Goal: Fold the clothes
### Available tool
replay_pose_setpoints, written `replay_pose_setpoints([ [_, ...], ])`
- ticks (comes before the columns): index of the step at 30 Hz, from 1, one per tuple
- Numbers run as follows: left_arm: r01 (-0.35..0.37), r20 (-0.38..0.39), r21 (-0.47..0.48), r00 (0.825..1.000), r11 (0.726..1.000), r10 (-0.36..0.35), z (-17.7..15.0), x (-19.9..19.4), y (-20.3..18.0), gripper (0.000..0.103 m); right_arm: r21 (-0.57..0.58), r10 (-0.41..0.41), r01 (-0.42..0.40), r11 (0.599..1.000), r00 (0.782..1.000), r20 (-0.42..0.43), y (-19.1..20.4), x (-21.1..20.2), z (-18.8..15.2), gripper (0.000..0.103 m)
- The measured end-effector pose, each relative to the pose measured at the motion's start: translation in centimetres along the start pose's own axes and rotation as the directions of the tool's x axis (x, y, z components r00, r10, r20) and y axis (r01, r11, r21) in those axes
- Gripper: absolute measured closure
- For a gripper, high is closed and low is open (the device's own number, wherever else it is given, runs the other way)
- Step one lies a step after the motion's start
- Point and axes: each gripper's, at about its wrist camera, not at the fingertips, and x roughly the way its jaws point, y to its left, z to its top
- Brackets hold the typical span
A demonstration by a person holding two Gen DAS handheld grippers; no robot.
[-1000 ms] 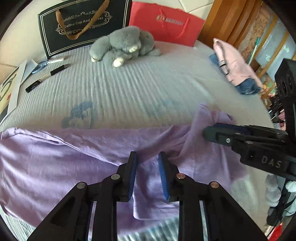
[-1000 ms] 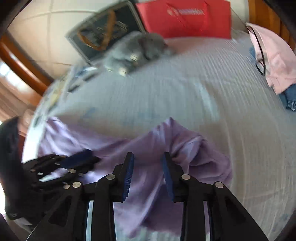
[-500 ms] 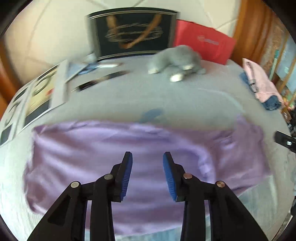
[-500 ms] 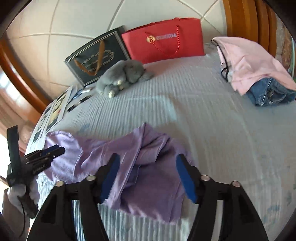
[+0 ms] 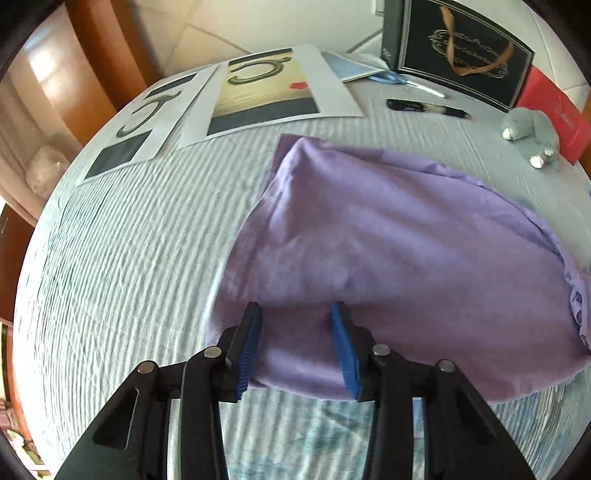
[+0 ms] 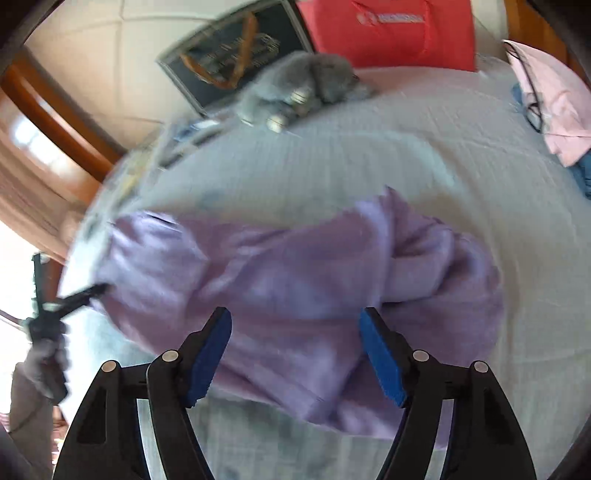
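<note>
A lilac garment (image 5: 388,236) lies spread on the striped bedspread; it also shows in the right wrist view (image 6: 295,288), bunched in folds at its right end. My left gripper (image 5: 295,317) is open over the garment's near left corner, its blue pads on either side of the near edge, holding nothing. It also shows far left in the right wrist view (image 6: 79,297). My right gripper (image 6: 295,325) is wide open above the garment's near middle, holding nothing.
Printed posters (image 5: 266,88), a pen (image 5: 424,109), scissors (image 5: 402,79), a black gift bag (image 5: 461,51), a red bag (image 6: 391,33) and a grey plush toy (image 6: 299,92) lie at the back. Folded pink and denim clothes (image 6: 554,99) sit at the right.
My left gripper has swung left to the garment's left end and opened wider. My right gripper has opened wide and come down closer over the cloth.
</note>
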Motion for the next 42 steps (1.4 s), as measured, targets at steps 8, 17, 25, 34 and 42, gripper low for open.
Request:
replay_pose_setpoints([
  [8, 0.102, 0.035, 0.023, 0.994, 0.995, -0.103, -1.6, -3.3, -3.3, 0.057, -0.003, -0.102, 0.103, 0.995, 0.988, 0.115, -4.2, -6.2, -0.4, 0.012],
  [17, 0.247, 0.039, -0.013, 0.968, 0.969, -0.246, -6.9, -8.3, -17.8, 0.037, -0.317, -0.056, 0.089, 0.944, 0.992, 0.113, -6.9, -8.5, 0.2, 0.001],
  [25, 0.161, 0.048, -0.23, 0.987, 0.96, -0.154, -11.4, -11.9, -29.9, 0.037, -0.557, 0.109, -0.114, 0.823, 0.993, -0.043, -10.3, -6.7, 2.6, 0.033],
  [34, 0.15, 0.03, -0.429, 0.988, 0.891, -0.151, -13.6, -12.4, -36.0, 0.037, -0.707, 0.182, -0.233, 0.667, 0.972, -0.149, -10.5, -6.2, 3.7, 0.036],
  [42, -0.038, 0.01, -0.578, 0.999, 0.815, 0.054, -13.2, -11.1, -39.8, 0.037, -0.809, 0.276, -0.368, 0.458, 0.924, -0.264, -9.6, -3.6, 5.4, 0.036],
])
